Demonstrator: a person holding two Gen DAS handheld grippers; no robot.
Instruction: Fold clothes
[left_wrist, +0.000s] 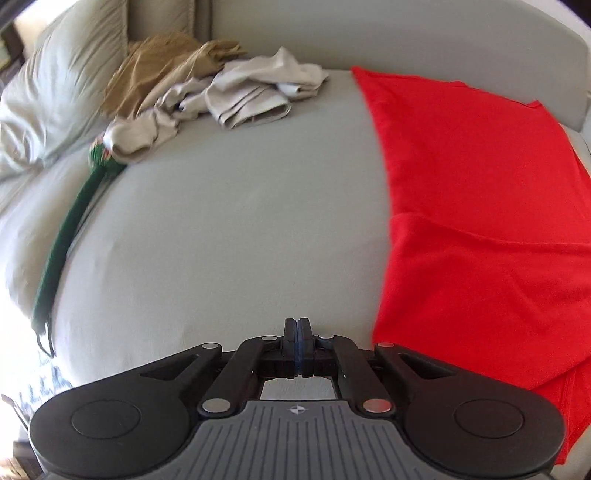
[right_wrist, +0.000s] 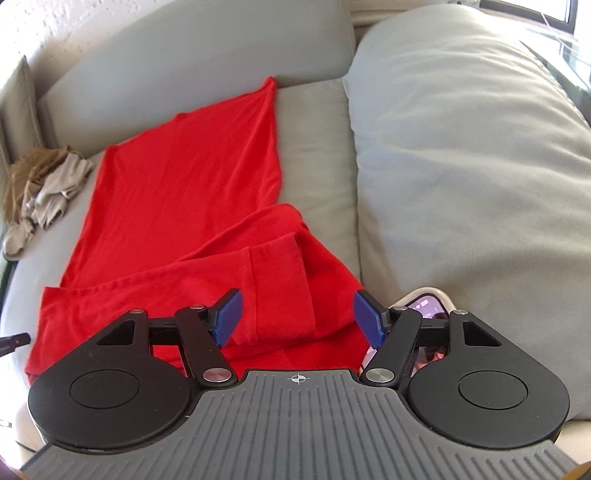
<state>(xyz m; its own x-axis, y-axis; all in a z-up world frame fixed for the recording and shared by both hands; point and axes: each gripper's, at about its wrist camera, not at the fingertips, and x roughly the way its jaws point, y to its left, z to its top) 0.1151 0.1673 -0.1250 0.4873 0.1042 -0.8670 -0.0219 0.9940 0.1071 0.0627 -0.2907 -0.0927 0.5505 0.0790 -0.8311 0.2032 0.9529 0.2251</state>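
Red knit cotton, soft and matte: a T-shirt (right_wrist: 177, 206) spread on the pale grey-green seat cushion (left_wrist: 229, 229) of a sofa, body laid long toward the backrest, one straight side edge along the bare cushion, near end doubled over with a short sleeve (right_wrist: 277, 280) and its stitched hem folded across the top. Shallow diagonal creases through the fabric, otherwise fairly flat. Left gripper (left_wrist: 297, 332) over bare cushion just beside the shirt's edge, black plastic linkage arms and ribbed grey body, blue-lined pads pressed together with nothing between them. Right gripper (right_wrist: 297, 321) above the folded sleeve end, blue ribbed pads (right_wrist: 229, 317) spread wide apart, red cloth visible in the gap but not pinched. Farther back on the seat, a crumpled heap of clothes: tan loosely woven fabric (left_wrist: 166, 70) and beige cotton pieces (left_wrist: 255, 88), wrinkled and unfolded. Dark green knitted strip (left_wrist: 62, 247) running along the seam beside a plump, satiny pale pillow (left_wrist: 59, 85). Large rounded grey cushion (right_wrist: 472, 177) with a brushed, felt-like surface to the right of the shirt, and a phone (right_wrist: 424, 306) partly hidden behind the right gripper's arm.
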